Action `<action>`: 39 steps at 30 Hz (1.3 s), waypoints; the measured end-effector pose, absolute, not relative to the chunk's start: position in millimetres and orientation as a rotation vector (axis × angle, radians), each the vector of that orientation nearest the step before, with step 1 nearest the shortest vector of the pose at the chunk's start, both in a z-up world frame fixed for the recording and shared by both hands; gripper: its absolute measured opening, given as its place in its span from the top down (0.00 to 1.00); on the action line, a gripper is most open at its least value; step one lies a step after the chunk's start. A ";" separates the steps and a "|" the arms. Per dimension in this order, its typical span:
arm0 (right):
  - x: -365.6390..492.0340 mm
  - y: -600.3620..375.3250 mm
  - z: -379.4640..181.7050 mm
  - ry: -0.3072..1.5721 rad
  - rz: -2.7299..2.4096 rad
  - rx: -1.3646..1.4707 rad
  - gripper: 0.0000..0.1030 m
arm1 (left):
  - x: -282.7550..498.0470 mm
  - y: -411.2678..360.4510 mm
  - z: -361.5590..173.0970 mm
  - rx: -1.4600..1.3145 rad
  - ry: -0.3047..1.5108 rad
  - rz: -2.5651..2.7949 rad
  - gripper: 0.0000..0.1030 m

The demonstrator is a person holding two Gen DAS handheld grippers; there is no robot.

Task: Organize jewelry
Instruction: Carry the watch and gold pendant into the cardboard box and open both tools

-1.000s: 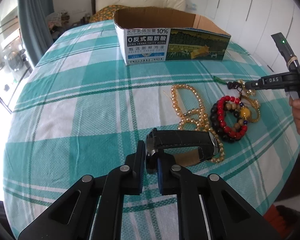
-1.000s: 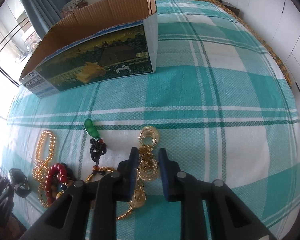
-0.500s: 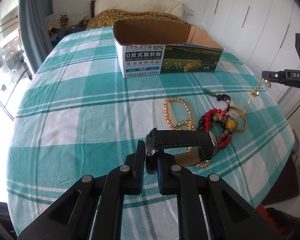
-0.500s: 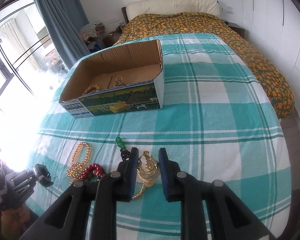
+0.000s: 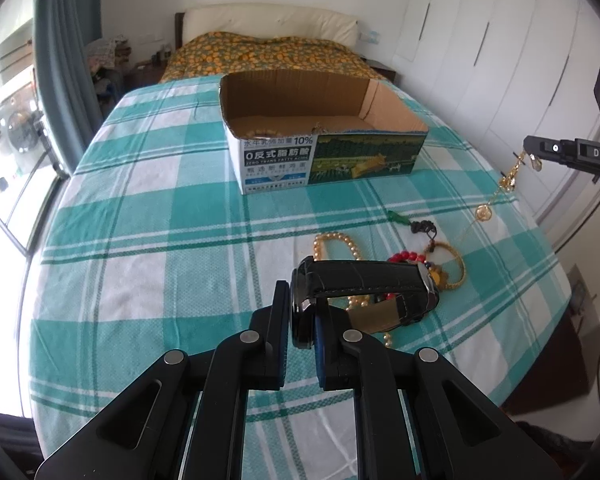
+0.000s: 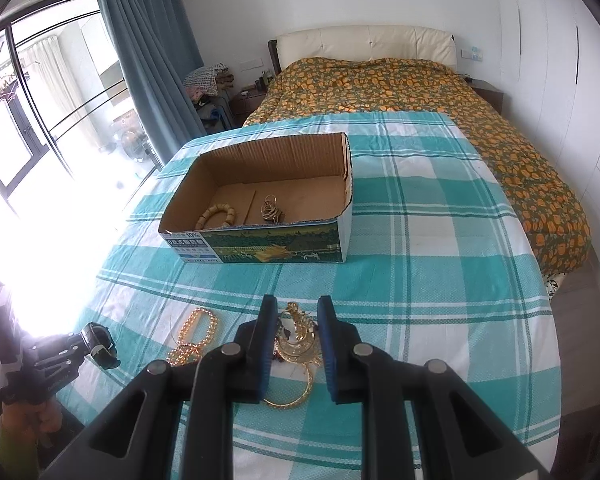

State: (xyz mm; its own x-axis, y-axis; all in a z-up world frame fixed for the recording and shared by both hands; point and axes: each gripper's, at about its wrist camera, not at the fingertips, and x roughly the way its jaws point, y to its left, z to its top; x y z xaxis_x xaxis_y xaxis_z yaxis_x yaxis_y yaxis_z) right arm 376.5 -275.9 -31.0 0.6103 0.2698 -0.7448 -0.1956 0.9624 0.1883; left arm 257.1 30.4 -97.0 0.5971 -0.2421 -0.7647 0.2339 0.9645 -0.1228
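My left gripper [image 5: 302, 320] is shut on a black leather-strap watch [image 5: 364, 280] and holds it above the checked cloth. My right gripper [image 6: 298, 334] is shut on a gold necklace [image 6: 296, 332], which dangles from it in the left wrist view [image 5: 510, 180]. An open cardboard box [image 6: 260, 240] stands further back with a bead bracelet [image 6: 216, 216] and a metal piece [image 6: 270, 210] inside. A gold bead strand [image 5: 336, 244], a red bead bracelet [image 5: 406, 257], a gold bangle [image 6: 288, 396] and a green-tipped pendant [image 5: 416, 226] lie on the cloth below the grippers.
The teal and white checked cloth [image 6: 440, 280] covers the table. A bed with an orange patterned cover [image 6: 420, 88] lies behind it. Blue curtains and a glass door [image 6: 60, 100] are at the left, white cupboards [image 5: 500, 60] at the right.
Both grippers have risen well above the cloth. The right one has lifted the gold necklace off the pile; the left one still holds the watch. The box interior has come into view.
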 end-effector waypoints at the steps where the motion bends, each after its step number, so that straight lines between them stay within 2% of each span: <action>1: 376.5 -274.5 -27.3 0.869 0.273 0.088 0.80 | 258.0 30.4 -93.4 -0.010 0.885 -0.279 0.91; 14: 406.4 -247.7 29.2 0.783 0.333 0.035 0.80 | 296.0 29.3 -35.0 0.040 0.801 -0.259 0.91; 23: 468.2 -222.0 49.2 0.724 0.322 -0.025 0.80 | 362.1 12.2 -4.5 0.025 0.769 -0.251 0.91; 28: 512.1 -213.4 31.2 0.746 0.308 -0.044 0.80 | 412.4 1.4 -17.3 0.025 0.803 -0.227 0.91; 39: 579.4 -214.6 -39.0 0.803 0.258 -0.097 0.78 | 481.8 -14.8 -83.4 0.062 0.929 -0.159 0.91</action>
State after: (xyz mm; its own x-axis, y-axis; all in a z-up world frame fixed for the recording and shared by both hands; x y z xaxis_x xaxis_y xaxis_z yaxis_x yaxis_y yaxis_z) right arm 579.4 -214.6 -39.0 0.6652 0.1911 -0.7218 -0.2648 0.9642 0.0113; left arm 481.8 -14.8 -83.4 0.5876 -0.1097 -0.8017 0.1635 0.9864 -0.0152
